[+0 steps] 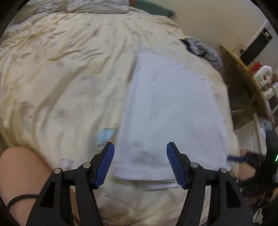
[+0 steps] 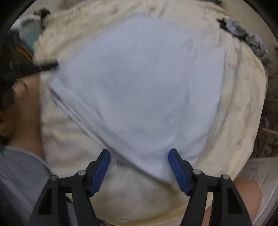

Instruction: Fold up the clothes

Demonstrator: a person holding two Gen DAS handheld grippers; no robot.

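Observation:
A pale blue-white folded garment (image 1: pixel 170 107) lies flat on a cream bedspread (image 1: pixel 60 78). It also fills the middle of the right wrist view (image 2: pixel 139 90). My left gripper (image 1: pixel 140 156) is open and empty, held above the garment's near edge. My right gripper (image 2: pixel 139 161) is open and empty above the garment's near corner. The right gripper's blue fingertip (image 1: pixel 235 158) shows at the garment's right edge in the left wrist view. The left gripper's dark tip (image 2: pixel 50 66) shows at the garment's left edge in the right wrist view. Both views are blurred by motion.
A grey and black crumpled garment (image 1: pixel 203 50) lies at the bed's far right edge, also in the right wrist view (image 2: pixel 248 38). A wooden shelf (image 1: pixel 246 74) with clutter stands to the right of the bed. Pillows (image 1: pixel 97 7) lie at the far end. The person's knees are at the near edge.

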